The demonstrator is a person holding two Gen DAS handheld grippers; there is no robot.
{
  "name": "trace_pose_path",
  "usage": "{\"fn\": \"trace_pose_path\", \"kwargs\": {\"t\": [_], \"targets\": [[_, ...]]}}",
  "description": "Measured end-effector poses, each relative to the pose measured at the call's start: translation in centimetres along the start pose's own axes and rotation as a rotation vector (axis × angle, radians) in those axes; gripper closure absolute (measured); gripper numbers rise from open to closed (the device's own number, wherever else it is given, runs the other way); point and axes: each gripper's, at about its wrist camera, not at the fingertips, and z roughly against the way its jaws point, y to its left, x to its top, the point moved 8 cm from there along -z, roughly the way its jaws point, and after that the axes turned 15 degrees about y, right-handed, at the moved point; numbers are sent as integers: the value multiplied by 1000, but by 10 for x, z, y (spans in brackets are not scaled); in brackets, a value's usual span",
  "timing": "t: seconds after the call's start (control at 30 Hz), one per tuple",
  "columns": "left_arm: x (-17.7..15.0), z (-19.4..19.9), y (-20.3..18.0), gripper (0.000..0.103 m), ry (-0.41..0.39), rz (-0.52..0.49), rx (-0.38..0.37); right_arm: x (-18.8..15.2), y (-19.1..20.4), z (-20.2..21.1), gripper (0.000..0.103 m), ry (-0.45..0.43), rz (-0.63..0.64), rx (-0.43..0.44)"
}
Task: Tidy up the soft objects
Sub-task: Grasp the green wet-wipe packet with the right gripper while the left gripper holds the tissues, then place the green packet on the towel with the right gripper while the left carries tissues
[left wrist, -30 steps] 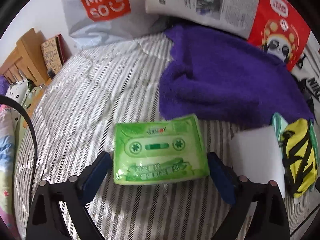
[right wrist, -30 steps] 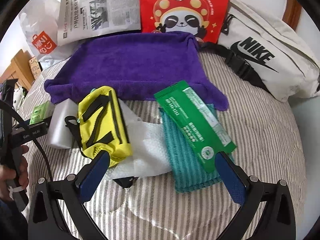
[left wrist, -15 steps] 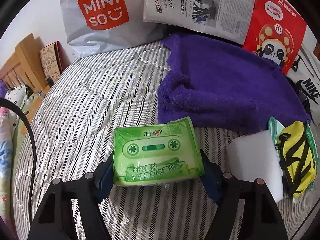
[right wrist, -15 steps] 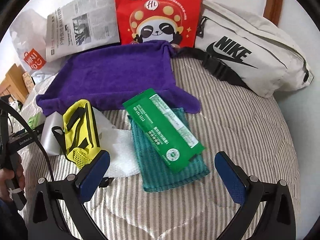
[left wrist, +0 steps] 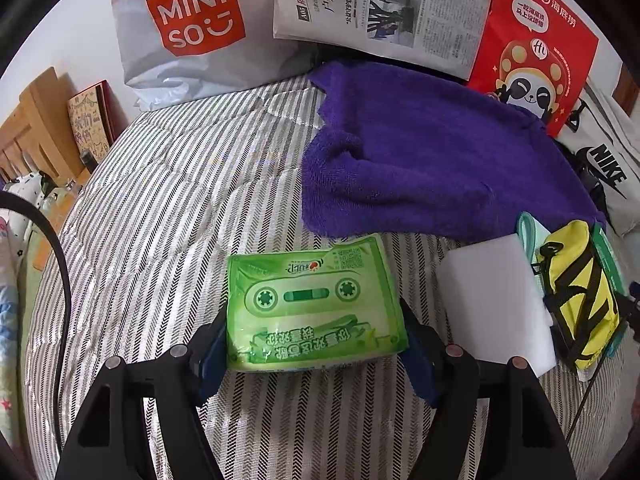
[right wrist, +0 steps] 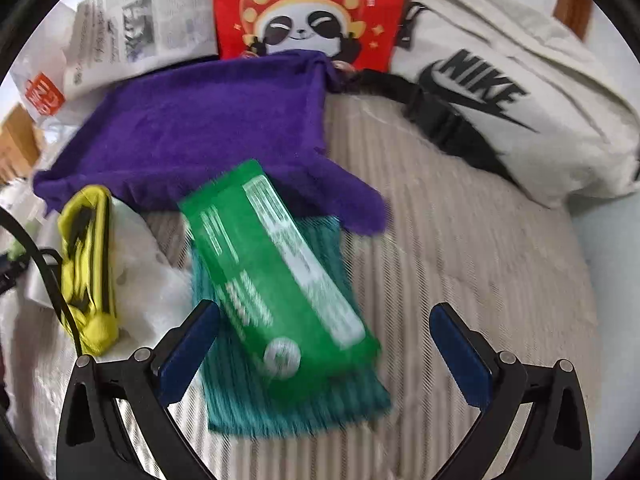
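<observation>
My left gripper point(left wrist: 312, 340) is shut on a light green tissue pack point(left wrist: 312, 300) with a cassette print, held just over the striped bedcover point(left wrist: 160, 240). A purple towel point(left wrist: 432, 152) lies beyond it; it also shows in the right wrist view point(right wrist: 208, 128). My right gripper point(right wrist: 324, 344) is open and empty, its jaws either side of a dark green flat packet point(right wrist: 276, 276) that lies on a teal cloth point(right wrist: 296, 400). A yellow pouch point(right wrist: 86, 264) lies left of them on white padding point(right wrist: 152, 292); the pouch also shows in the left wrist view point(left wrist: 580, 300), beside a white foam block point(left wrist: 496, 300).
At the head of the bed stand a Miniso bag point(left wrist: 188, 28), a newspaper point(left wrist: 380, 8), a red panda bag point(right wrist: 308, 8) and a white Nike bag point(right wrist: 512, 100). A wooden headboard point(left wrist: 36, 132) is at the left. A black cable point(left wrist: 56, 280) hangs at the left.
My left gripper closed onto the light green tissue pack and lifted it slightly. My right gripper moved forward and right, down over the dark green packet; its view is now motion-blurred.
</observation>
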Motion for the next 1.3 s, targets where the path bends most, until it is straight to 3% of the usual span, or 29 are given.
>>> {"fn": "trace_pose_path", "kwargs": {"t": [0.07, 0.13, 0.17, 0.2, 0.27, 0.33, 0.4, 0.67, 0.97, 1.17, 1.27, 1.3], "targets": [[0, 0, 0, 31, 1, -1, 0, 6, 3, -6, 1, -6, 8, 53], [0, 0, -1, 31, 2, -5, 4, 13, 6, -10, 8, -10, 6, 109], [0, 0, -2, 31, 4, -11, 9, 16, 8, -13, 14, -16, 8, 134], [0, 0, -2, 31, 5, -16, 13, 16, 10, -15, 31, -15, 11, 150], [0, 0, -3, 31, 6, -22, 20, 18, 19, -10, 48, -30, 42, 203], [-1, 0, -4, 31, 5, -22, 24, 17, 20, 0, 61, -53, 64, 143], [0, 0, -5, 31, 5, -21, 27, 13, 20, 11, 64, -74, 83, 101], [-4, 3, -4, 31, 10, -17, 5, -6, 13, 30, 77, -84, 70, 97], [-11, 6, -3, 31, 28, -20, -4, -14, -1, 30, 76, -76, 27, 126], [-13, 7, -5, 31, 33, -26, 4, -20, -14, 10, 75, 2, -6, 96], [-14, 7, -5, 31, 36, -26, 9, -26, -18, 7, 84, 8, -26, 138], [-14, 7, -6, 31, 37, -26, 10, -28, -20, 7, 91, 10, -37, 145]]}}
